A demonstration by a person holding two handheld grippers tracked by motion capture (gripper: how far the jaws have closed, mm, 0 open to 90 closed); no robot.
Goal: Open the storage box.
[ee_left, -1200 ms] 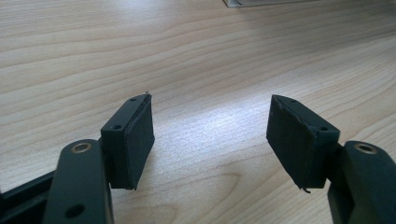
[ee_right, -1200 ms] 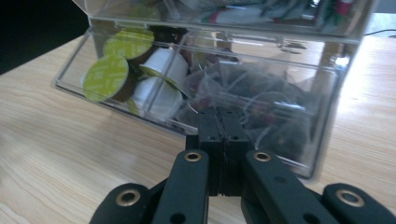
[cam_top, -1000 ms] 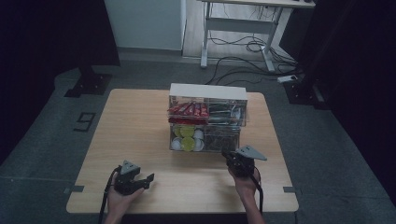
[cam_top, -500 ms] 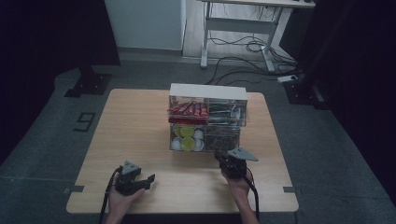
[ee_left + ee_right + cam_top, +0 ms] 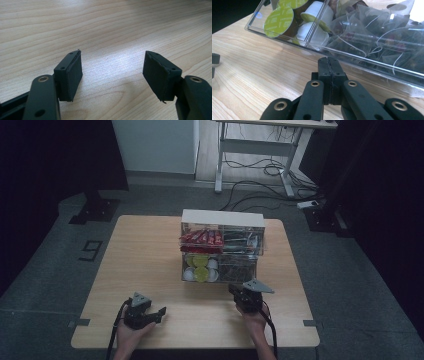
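A clear two-tier organiser (image 5: 222, 246) stands mid-table under a white lid. Red snack bars (image 5: 201, 238) fill its upper drawer. The lower drawer (image 5: 372, 66) holds green-lidded coffee pods (image 5: 279, 19), white pods (image 5: 312, 31) and clear tea bags (image 5: 372, 27). My right gripper (image 5: 329, 62) is shut with nothing between its pads, and its tips sit just in front of that drawer's clear front wall; from above it (image 5: 239, 292) lies close to the organiser's front right. My left gripper (image 5: 112, 65) is open over bare wood and rests near the table's front left (image 5: 155, 312).
The wooden table (image 5: 145, 255) has bare room left of the organiser and along its front edge. A white desk frame (image 5: 260, 145) and floor cables (image 5: 260, 175) stand beyond it. Dark stands flank the table on the grey floor.
My right gripper has crept left and slightly forward toward the lower drawer's front. The left gripper has stayed put.
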